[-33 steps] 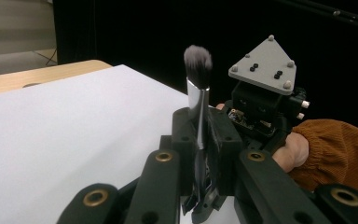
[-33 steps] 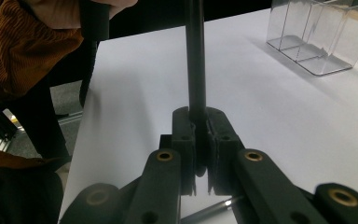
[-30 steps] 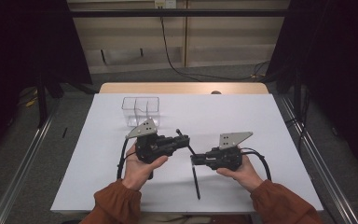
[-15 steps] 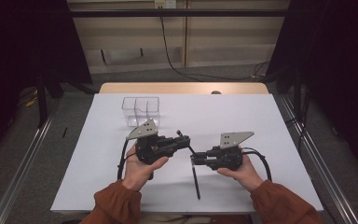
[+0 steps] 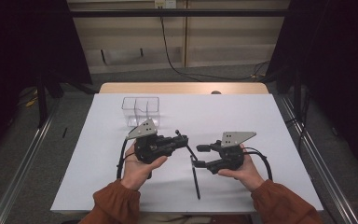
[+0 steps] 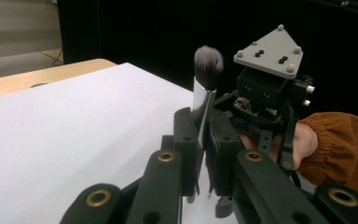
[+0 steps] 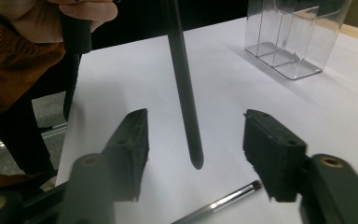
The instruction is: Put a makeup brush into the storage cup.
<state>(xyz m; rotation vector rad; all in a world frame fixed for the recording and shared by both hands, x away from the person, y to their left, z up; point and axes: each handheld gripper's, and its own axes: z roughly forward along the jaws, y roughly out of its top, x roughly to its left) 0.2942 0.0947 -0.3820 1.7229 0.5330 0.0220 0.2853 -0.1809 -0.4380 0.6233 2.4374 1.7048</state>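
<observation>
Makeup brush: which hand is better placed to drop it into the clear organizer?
Left. The left gripper clamps the makeup brush; the right gripper has just been opening, fingers apart from it. Clear organizer sits nearer the left.

- We see the right gripper has just been opening: its jaws, shut a second ago, now stand apart.
- The brush handle hangs between them, and neither pad touches it now.

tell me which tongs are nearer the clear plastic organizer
Left. The left tongs sit just in front of the clear plastic organizer, shut on a makeup brush. The right tongs are farther off toward the table's middle, open.
</observation>
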